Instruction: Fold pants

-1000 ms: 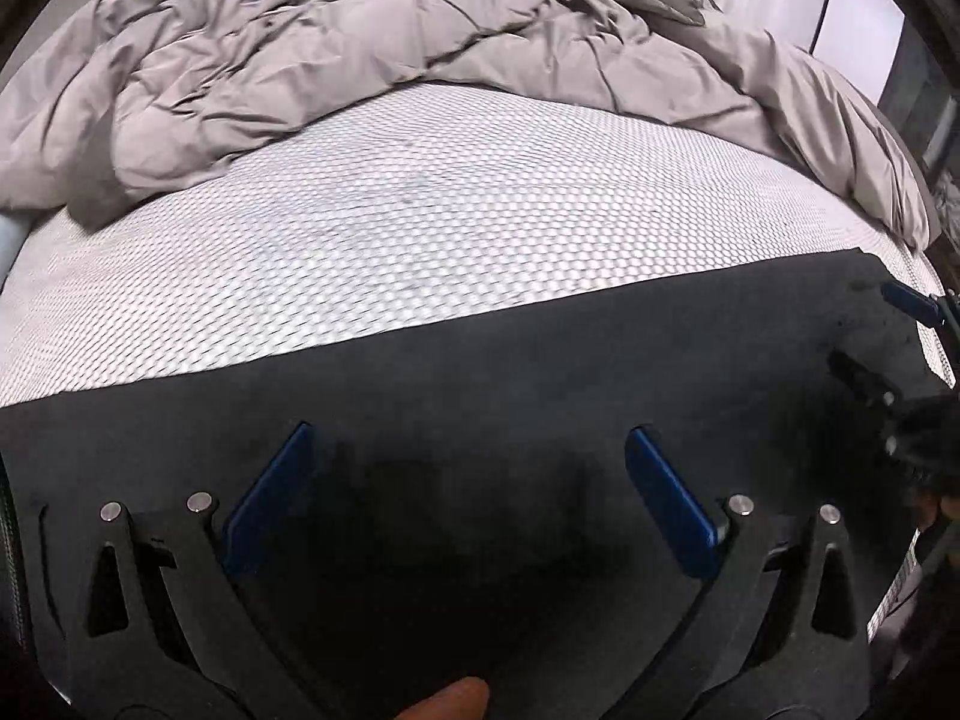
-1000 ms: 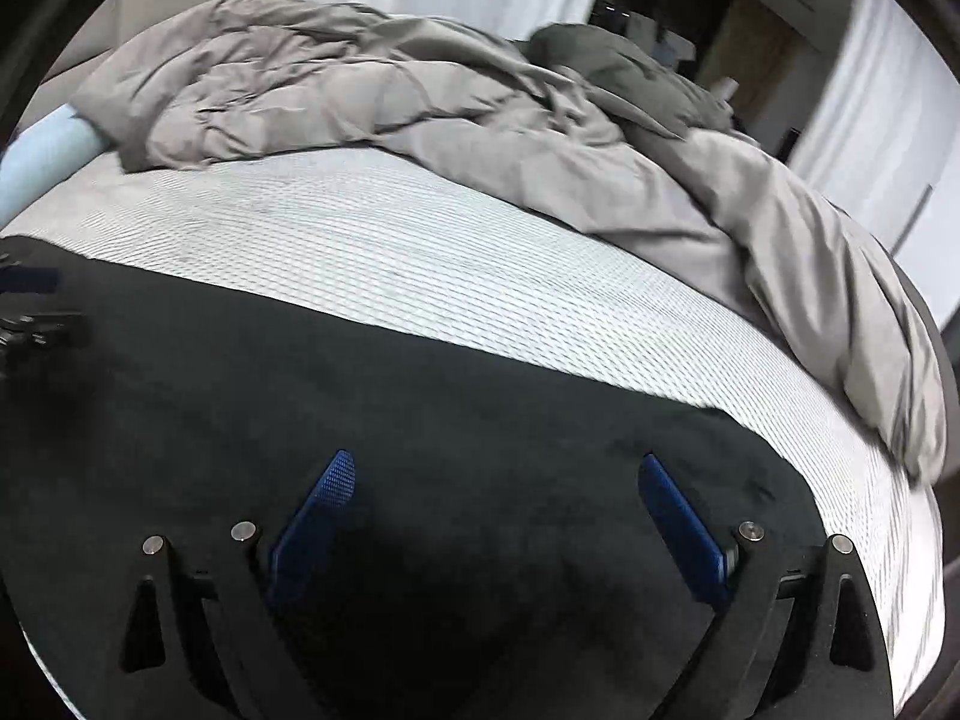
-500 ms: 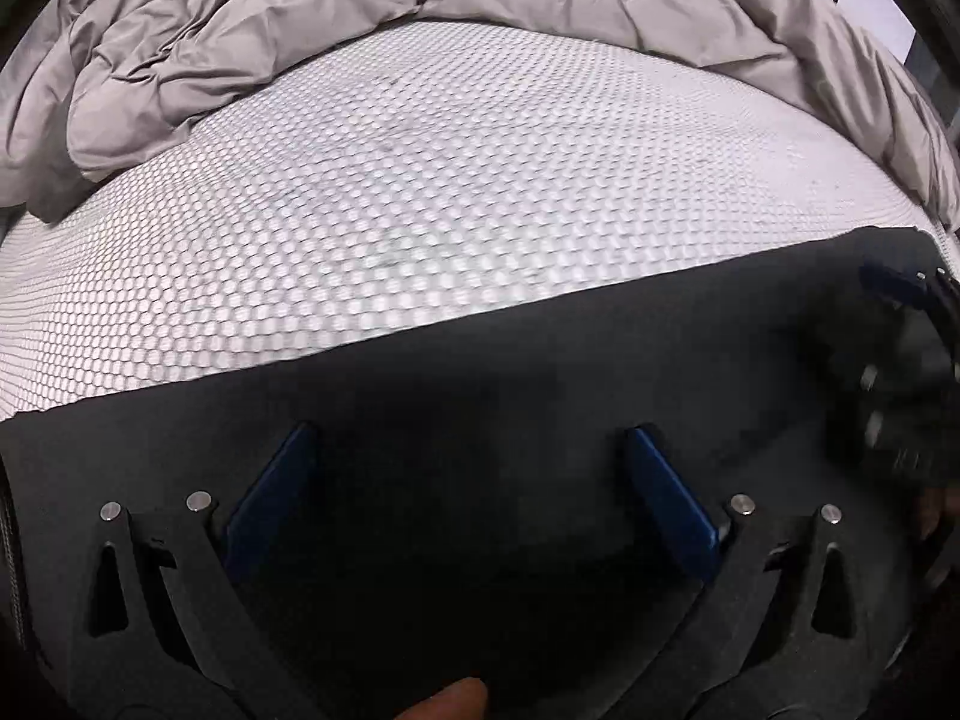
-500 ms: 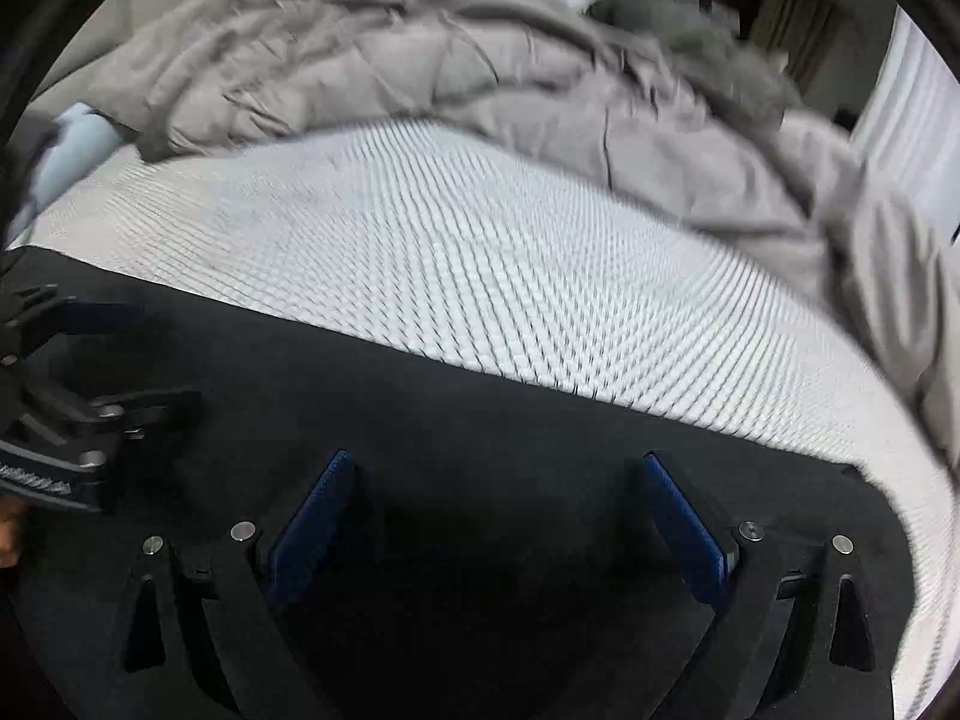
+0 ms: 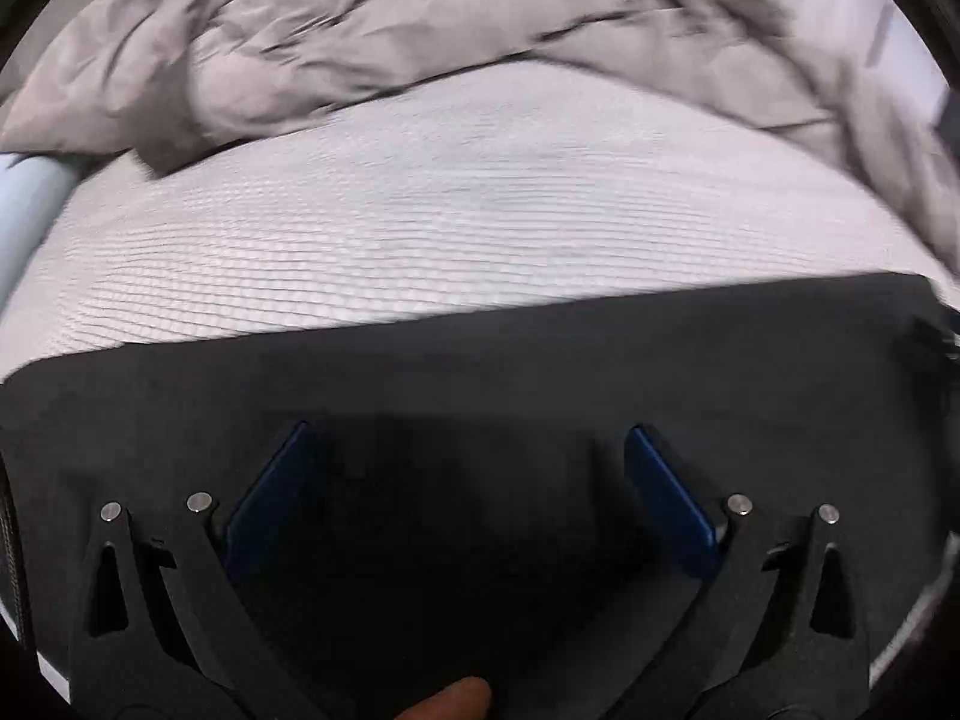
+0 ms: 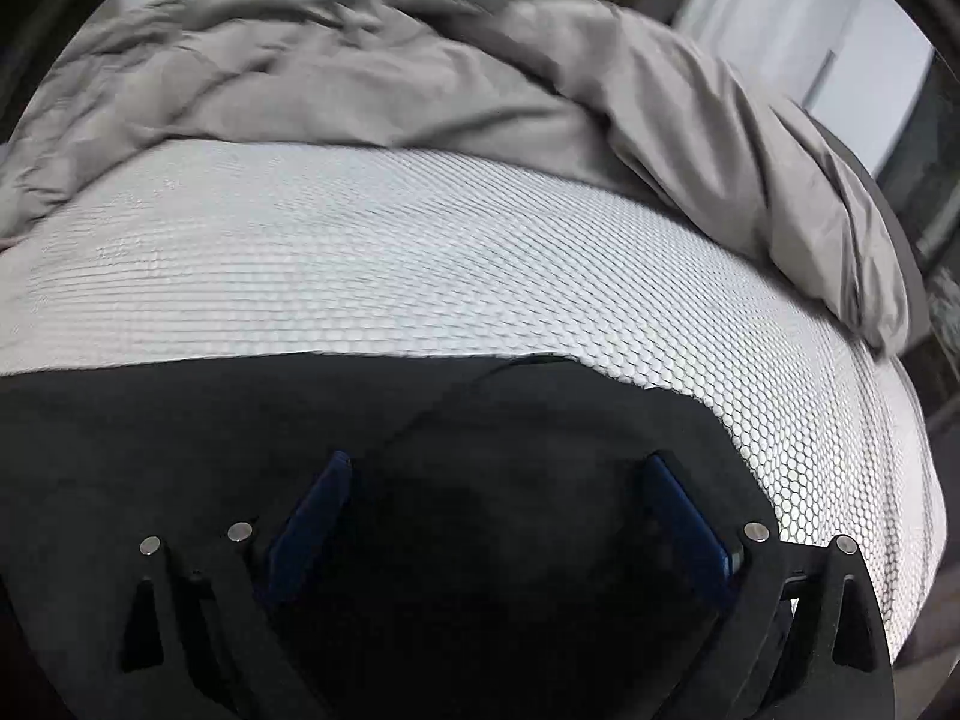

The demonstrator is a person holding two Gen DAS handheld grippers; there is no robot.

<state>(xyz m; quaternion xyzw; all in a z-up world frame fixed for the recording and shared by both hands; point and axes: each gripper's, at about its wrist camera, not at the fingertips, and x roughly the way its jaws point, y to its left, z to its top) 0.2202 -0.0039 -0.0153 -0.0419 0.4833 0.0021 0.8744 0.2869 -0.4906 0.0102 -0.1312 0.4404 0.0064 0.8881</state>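
Change: both views have swung since half a second ago; the other gripper, seen at the side of each view then, is now almost out of sight, and the left view is blurred.
Left gripper (image 5: pixel 465 450): the two blue fingers (image 5: pixel 273 495) stand wide apart and hold nothing; whether they touch the cloth below cannot be told.
Right gripper (image 6: pixel 498 483): also spread wide, with nothing between the blue pads (image 6: pixel 684 519), above the dark cloth.
Pants (image 5: pixel 480 372): black, lying flat on the bed under and ahead of both grippers; in the right view a diagonal seam or fold line (image 6: pixel 474 384) runs ahead of the fingers, and the cloth edge passes just right of the right finger.
Mattress cover (image 6: pixel 420 264): white, with honeycomb pattern, beyond the far edge of the pants.
Duvet (image 6: pixel 360 84): grey, crumpled, farther ahead and to the right.
Fingertip (image 5: pixel 447 705): the person's, at the bottom edge of the left view, behind the fingers.
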